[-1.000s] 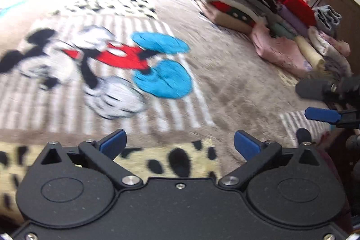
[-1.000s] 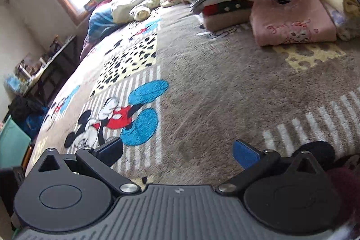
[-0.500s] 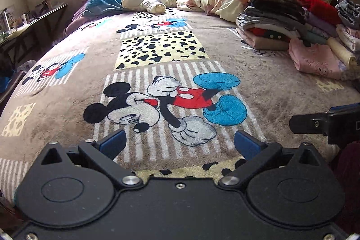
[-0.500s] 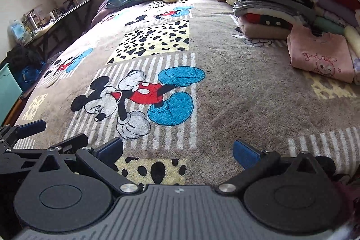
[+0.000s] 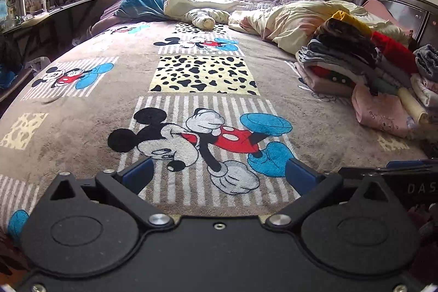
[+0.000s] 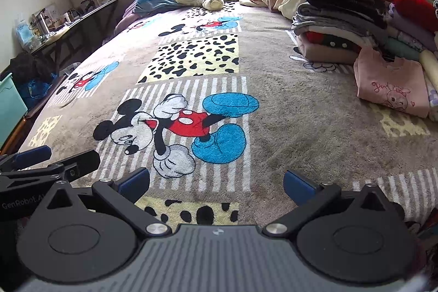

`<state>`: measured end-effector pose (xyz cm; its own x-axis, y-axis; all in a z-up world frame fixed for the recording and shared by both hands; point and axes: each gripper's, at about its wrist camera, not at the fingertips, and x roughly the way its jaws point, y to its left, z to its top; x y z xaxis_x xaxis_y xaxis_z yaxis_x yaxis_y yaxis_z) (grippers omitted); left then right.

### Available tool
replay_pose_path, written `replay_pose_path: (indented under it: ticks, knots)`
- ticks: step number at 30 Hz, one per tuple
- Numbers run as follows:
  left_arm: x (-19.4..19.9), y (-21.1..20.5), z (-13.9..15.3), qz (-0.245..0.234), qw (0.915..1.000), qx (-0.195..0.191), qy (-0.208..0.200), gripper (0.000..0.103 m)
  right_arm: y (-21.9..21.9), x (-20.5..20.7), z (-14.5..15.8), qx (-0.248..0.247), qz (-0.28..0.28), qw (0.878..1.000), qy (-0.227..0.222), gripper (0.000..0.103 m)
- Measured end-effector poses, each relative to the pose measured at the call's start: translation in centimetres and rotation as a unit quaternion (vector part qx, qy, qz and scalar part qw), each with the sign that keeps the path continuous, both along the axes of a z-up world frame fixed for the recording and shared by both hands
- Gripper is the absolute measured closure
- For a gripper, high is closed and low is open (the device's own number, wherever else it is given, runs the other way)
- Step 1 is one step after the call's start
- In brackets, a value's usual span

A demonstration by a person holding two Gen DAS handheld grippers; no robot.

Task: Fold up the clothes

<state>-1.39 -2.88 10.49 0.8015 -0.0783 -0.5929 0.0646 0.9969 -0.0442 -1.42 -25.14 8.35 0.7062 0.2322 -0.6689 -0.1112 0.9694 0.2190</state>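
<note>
A stack of folded clothes (image 5: 347, 56) (image 6: 342, 18) stands at the right side of the bed, with a folded pink top (image 5: 383, 111) (image 6: 391, 89) lying in front of it. My left gripper (image 5: 219, 174) is open and empty above the near edge of the Mickey Mouse blanket (image 5: 137, 111). My right gripper (image 6: 216, 184) is open and empty too, to the right of the left one. Its fingers show at the right edge of the left wrist view (image 5: 405, 166). The left gripper's fingers show at the left edge of the right wrist view (image 6: 32, 155).
Crumpled quilts and pillows (image 5: 208, 4) lie at the head of the bed under the window. A cluttered dark side table (image 5: 46, 15) stands along the left wall. A dark wooden footboard (image 5: 397, 7) rises behind the clothes stack. A teal bin (image 6: 8, 106) is at far left.
Both grippers have pulled back and tilted up, so the whole bed and window came into view. Both stayed open and empty.
</note>
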Motion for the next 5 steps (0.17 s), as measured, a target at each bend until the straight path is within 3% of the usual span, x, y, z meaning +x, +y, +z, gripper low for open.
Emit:
replay_pose_path:
  ticks: [5]
  knots:
    - [-0.52,0.05,-0.01,-0.001,0.9999,0.008,-0.014,0.000,0.27,0.16,-0.18,-0.002,0.002,1.000,0.005,0.000]
